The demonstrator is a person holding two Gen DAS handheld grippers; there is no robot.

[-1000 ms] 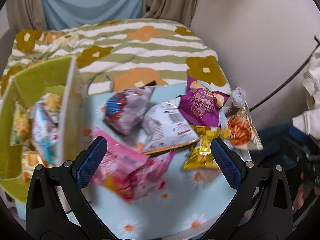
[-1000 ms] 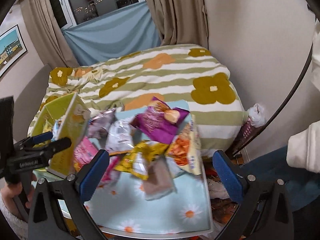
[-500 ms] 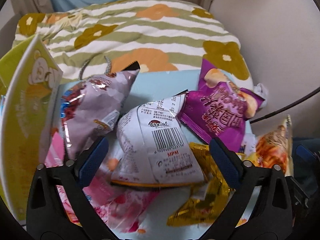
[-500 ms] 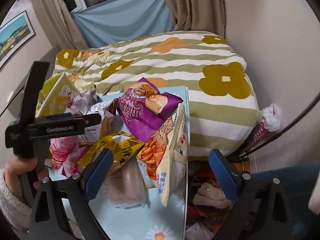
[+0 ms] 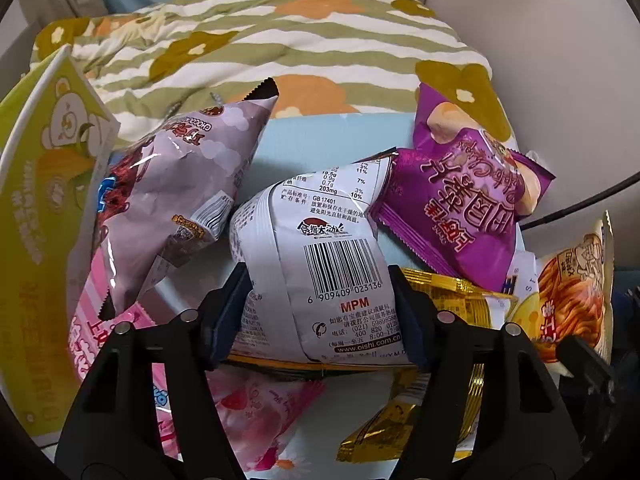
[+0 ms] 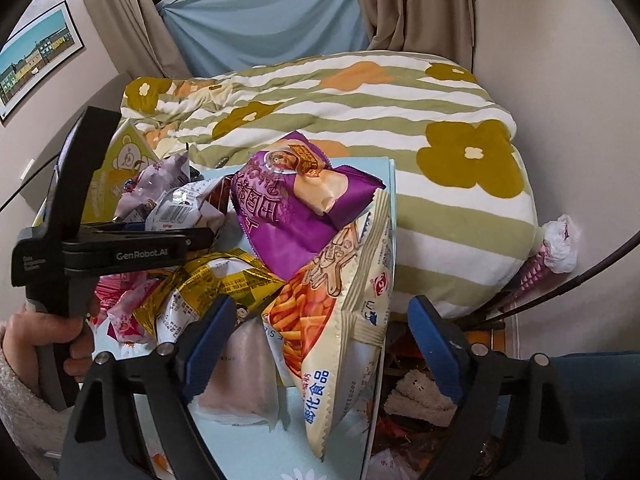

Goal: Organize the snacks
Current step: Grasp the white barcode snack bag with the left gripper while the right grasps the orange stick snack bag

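Snack bags lie heaped on a light blue daisy table (image 5: 320, 136). My left gripper (image 5: 320, 312) points steeply down, jaws closing, both blue pads pressing the sides of a white snack bag (image 5: 332, 248) with a barcode. The right wrist view shows this gripper (image 6: 192, 236) from the side, held by a hand (image 6: 52, 332). My right gripper (image 6: 322, 344) is closing around a cream bag of orange sticks (image 6: 344, 300) that stands on edge. Neither of its pads touches that bag.
Around the white bag lie a lilac chocolate bag (image 5: 176, 184), a purple bag (image 5: 460, 200), a gold bag (image 5: 440, 308) and a pink bag (image 5: 256, 408). A yellow-green box (image 5: 40, 220) stands at the left. A flowered quilt (image 5: 280, 40) lies behind; floor clutter (image 6: 416, 392) sits beyond the table's right edge.
Both grippers came down onto the pile. The left jaws went from wide open to pressing the white bag. The right jaws narrowed around the cream bag.
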